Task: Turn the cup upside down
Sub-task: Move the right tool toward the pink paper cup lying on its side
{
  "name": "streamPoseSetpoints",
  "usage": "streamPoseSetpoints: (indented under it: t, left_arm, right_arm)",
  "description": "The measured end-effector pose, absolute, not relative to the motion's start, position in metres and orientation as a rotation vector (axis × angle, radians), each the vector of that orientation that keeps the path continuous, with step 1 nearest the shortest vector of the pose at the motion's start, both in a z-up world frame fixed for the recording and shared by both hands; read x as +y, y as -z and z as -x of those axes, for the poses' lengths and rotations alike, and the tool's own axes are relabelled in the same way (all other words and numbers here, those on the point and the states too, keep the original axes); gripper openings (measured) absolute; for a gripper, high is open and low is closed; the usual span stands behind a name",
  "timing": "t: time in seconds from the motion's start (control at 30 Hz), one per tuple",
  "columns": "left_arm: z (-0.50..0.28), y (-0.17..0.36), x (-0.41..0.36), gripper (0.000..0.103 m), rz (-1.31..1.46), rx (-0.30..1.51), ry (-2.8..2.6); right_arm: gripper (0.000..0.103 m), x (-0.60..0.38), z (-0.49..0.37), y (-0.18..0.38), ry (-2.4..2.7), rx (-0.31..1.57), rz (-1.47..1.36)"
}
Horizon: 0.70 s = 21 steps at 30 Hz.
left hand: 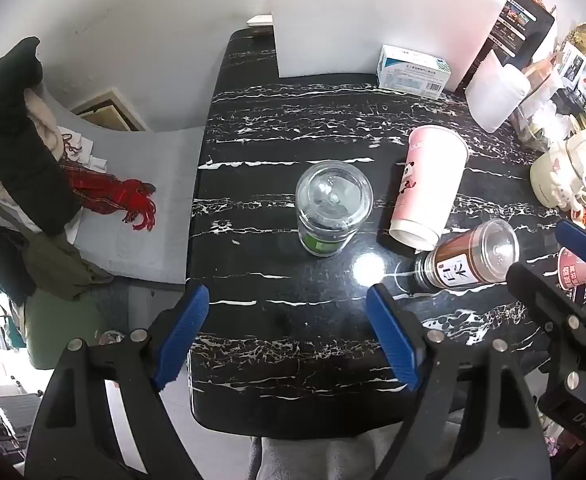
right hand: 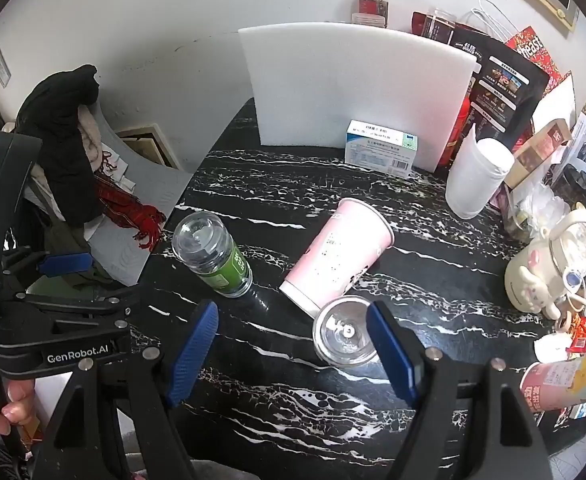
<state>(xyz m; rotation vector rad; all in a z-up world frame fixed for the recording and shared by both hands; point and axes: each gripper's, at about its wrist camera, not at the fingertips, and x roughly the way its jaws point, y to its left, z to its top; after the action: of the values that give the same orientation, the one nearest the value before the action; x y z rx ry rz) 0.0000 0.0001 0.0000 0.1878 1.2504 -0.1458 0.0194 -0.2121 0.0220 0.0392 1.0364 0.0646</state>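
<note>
A tall pink paper cup [left hand: 429,184] stands on the black marbled table [left hand: 293,340], right of centre; it also shows in the right wrist view [right hand: 339,254]. My left gripper [left hand: 289,332] is open and empty, held above the table's near edge, well short of the cup. My right gripper [right hand: 293,352] is open and empty, near the front of the table, just short of the cup. The right gripper also shows at the right edge of the left wrist view [left hand: 565,264].
A clear-lidded jar with a green label [left hand: 331,208] stands left of the cup. A brown-labelled jar [left hand: 469,256] stands just in front of the cup. A white foam board [right hand: 353,84], a small box [right hand: 381,148], a white container [right hand: 475,176] and clutter line the back and right.
</note>
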Motion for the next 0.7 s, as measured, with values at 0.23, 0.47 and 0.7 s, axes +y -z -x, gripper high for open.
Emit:
streamPoseSetpoints:
  t: [0.23, 0.47, 0.7]
  left_arm:
    - [-0.0001, 0.0001, 0.0001, 0.08, -0.185, 1.253, 0.149]
    - [0.0, -0.0001, -0.0001, 0.08, -0.189, 1.253, 0.149]
    - [-0.0009, -0.0002, -0.0031, 0.08, -0.202, 1.243, 0.155]
  right_arm:
    - [0.077, -0.2118, -0.0196, -0.0214, -0.064, 1.038, -0.039]
    - [0.077, -0.2119, -0.0196, -0.0198, -0.059, 1.043, -0.043]
    - [0.077, -0.216, -0.0208, -0.019, -0.055, 1.042, -0.05]
